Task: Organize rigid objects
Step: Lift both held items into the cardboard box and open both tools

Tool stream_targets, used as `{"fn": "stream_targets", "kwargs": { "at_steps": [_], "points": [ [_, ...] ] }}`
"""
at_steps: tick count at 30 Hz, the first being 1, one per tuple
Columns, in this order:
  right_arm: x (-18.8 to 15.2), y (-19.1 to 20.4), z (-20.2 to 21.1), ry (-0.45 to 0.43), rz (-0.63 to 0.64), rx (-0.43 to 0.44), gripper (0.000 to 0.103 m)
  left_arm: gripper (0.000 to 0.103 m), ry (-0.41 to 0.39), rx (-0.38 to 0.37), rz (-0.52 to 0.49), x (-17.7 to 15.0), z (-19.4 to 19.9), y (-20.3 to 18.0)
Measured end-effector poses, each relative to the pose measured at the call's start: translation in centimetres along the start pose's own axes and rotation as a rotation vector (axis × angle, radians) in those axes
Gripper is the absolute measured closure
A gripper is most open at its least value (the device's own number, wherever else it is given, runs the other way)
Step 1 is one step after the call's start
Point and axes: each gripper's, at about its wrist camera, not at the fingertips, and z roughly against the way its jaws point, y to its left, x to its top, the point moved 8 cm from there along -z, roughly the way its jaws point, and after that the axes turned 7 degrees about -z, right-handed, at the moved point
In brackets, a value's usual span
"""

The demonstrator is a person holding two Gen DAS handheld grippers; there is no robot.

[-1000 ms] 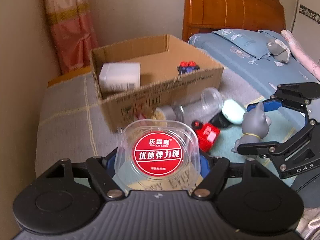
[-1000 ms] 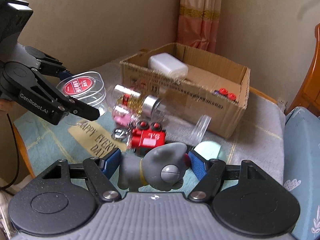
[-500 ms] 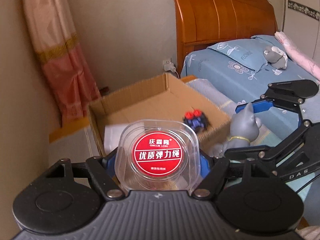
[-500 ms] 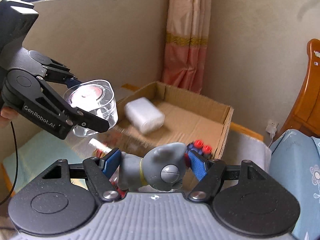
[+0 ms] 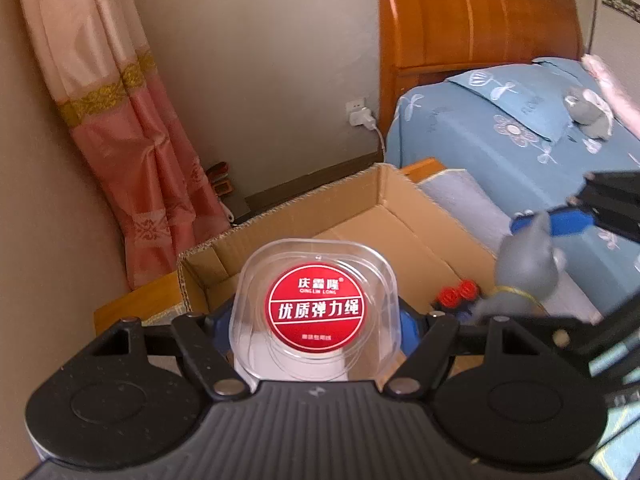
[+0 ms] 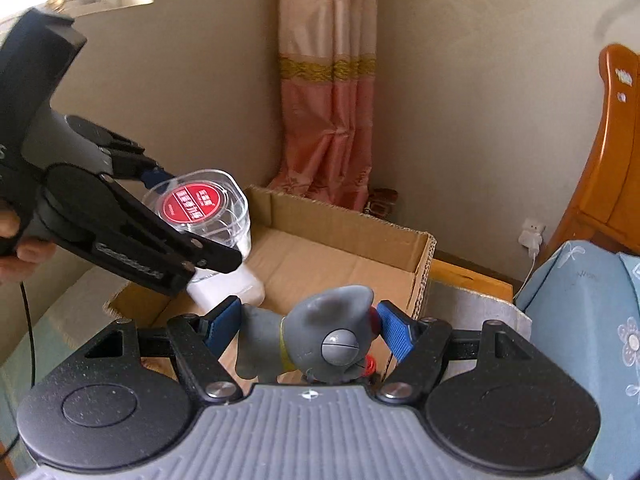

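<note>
My left gripper [image 5: 316, 318] is shut on a clear plastic box with a round red label [image 5: 316, 308], held above the near end of an open cardboard box [image 5: 384, 216]. In the right wrist view that clear box [image 6: 200, 204] hangs over the cardboard box [image 6: 344, 252], above a white container [image 6: 228, 286] lying inside. My right gripper [image 6: 310, 330] is shut on a grey toy figurine [image 6: 316, 332] over the cardboard box's near side. The left wrist view shows the figurine [image 5: 528, 268] at the right, beside a toy with red knobs [image 5: 456, 296] inside the box.
A pink curtain [image 5: 132, 152] hangs behind the box in the room's corner. A wooden headboard [image 5: 472, 20] and a bed with blue bedding [image 5: 500, 132] lie to the right, with a grey plush [image 5: 588, 110] on it. A hand [image 6: 24, 248] holds the left gripper.
Both grippers rose and moved forward from the cluttered table to above the cardboard box, each still holding its object. The loose items on the table have dropped out of view.
</note>
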Motion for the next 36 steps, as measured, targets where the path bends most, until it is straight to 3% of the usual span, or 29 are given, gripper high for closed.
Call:
{"fn": "stream_targets", "kwargs": {
  "at_steps": [13,15,17,23,25,26,36],
  "points": [
    [0.3,-1.1,-3.2,0.031,-0.014,-0.026,0.025,0.028,0.037,0.067,0.084,1.7,-6.5,3.4],
    [0.5,-1.4,-3.6,0.033,-0.023,-0.033,0.025,0.021,0.035,0.079,0.093,1.6,-7.0,3.7],
    [0.8,-1.8,-4.1,0.033,-0.033,-0.04,0.025,0.013,0.032,0.099,0.1,1.5,-6.8,3.9],
    [2.2,-2.8,-5.6,0.02,-0.073,-0.069,0.023,0.012,0.026,0.09,0.095,1.3,-5.4,4.0],
    [2.9,-3.1,-5.8,-0.018,-0.097,-0.07,0.011,0.01,0.02,0.088,0.087,1.0,-4.8,3.9],
    [3.1,-3.3,-5.9,-0.022,-0.114,-0.076,0.0,0.01,0.02,0.086,0.078,1.0,-4.6,3.9],
    [1.2,-3.0,-4.7,0.012,-0.138,-0.078,0.0,0.007,-0.01,0.09,0.039,0.1,-1.5,2.5]
  ]
}}
